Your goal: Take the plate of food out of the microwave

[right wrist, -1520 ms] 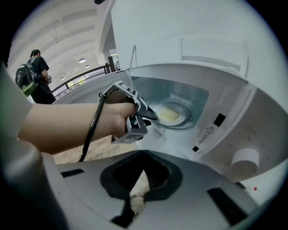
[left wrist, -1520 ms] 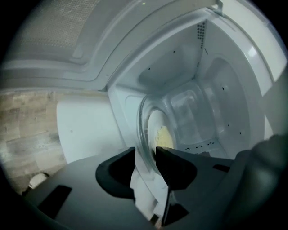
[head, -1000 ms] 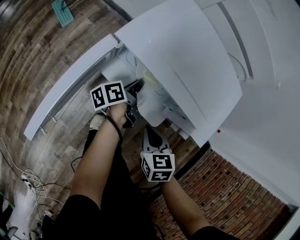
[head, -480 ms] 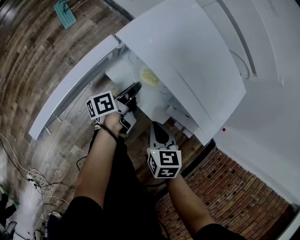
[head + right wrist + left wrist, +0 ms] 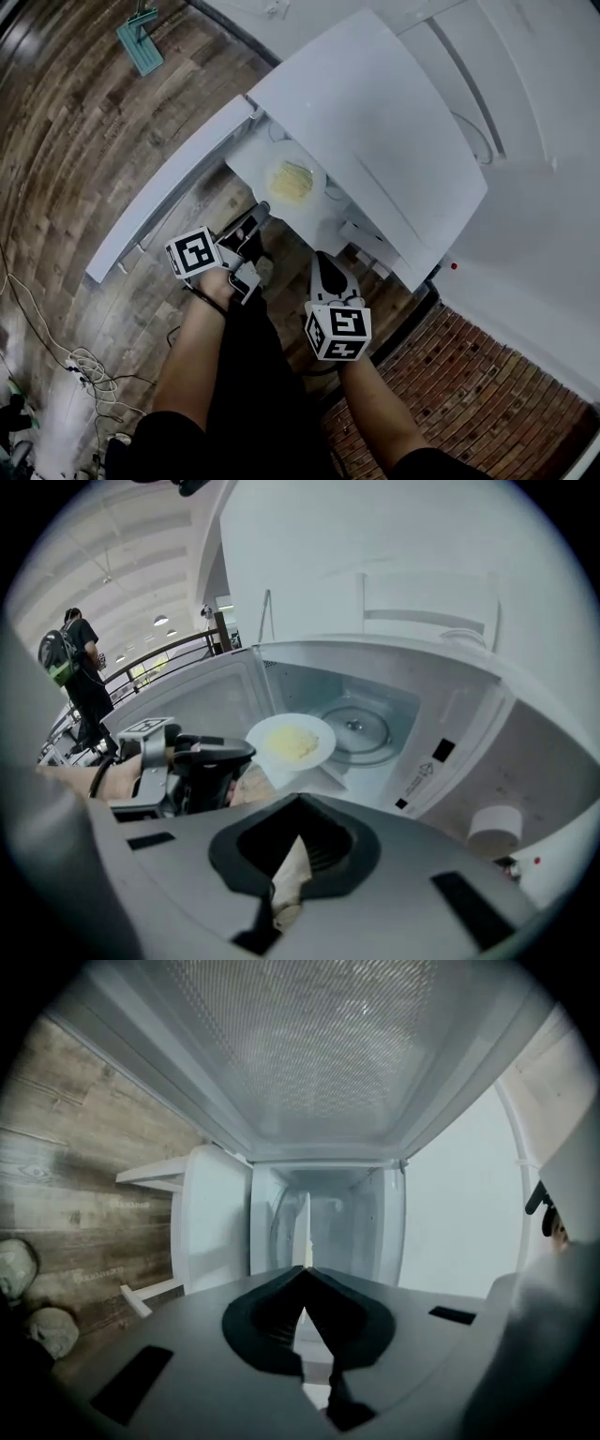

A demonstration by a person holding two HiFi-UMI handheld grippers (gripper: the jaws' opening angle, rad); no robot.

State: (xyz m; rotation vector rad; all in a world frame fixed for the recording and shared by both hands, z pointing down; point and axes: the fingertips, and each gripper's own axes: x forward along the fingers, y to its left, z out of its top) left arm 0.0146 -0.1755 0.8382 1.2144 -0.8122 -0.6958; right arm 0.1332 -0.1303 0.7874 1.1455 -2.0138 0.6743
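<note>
The left gripper (image 5: 259, 214) has its jaws almost together on the near rim of the plate (image 5: 317, 174). The plate stands out ahead of them, at the mouth of the open microwave (image 5: 375, 112). The right gripper (image 5: 325, 262) has its jaws nearly closed on nothing, with the plate ahead and to their left. The plate looks stiff, smooth and breakable, not heavy. A one-rim pinch may let it tip, so hold deep on the rim and keep it level.

The open microwave (image 5: 375, 122) and the floor (image 5: 75, 141) are looked down on steeply from overhead in the head view. The microwave's inside is faced from close in front by both gripper views, the left one rolled sideways. The plate (image 5: 317, 173) is shared by all three.
</note>
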